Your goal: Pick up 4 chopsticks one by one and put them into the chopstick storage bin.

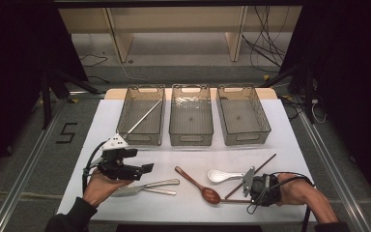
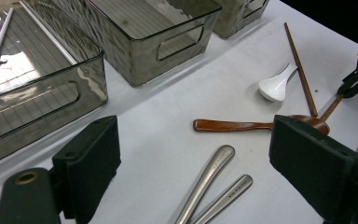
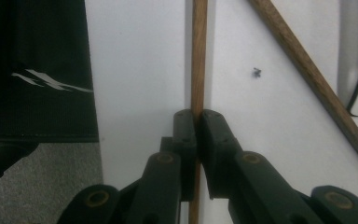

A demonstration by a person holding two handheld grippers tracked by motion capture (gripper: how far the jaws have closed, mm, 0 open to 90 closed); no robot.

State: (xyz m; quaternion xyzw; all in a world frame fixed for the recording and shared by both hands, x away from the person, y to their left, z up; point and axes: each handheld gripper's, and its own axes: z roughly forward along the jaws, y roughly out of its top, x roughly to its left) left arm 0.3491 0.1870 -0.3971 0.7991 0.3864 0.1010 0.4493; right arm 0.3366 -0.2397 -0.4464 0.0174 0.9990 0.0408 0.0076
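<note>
My right gripper (image 3: 198,116) is shut on a thin wooden chopstick (image 3: 198,56) that lies flat near the table's front edge (image 1: 232,199). A second wooden chopstick (image 1: 252,175) runs diagonally just behind it, next to a white ceramic spoon (image 1: 220,176). A dark wooden spoon (image 1: 198,184) lies in the middle of the table. My left gripper (image 1: 142,169) hovers open at the front left, just above two metal cutlery pieces (image 1: 154,186), whose handles show between its jaws (image 2: 212,179). Nothing is held in it.
Three smoky clear bins stand in a row at the back: left (image 1: 125,131), middle (image 1: 191,139), right (image 1: 245,139). A silver chopstick (image 1: 145,117) rests in the left bin. A black cloth (image 3: 37,70) hangs by the table's front edge.
</note>
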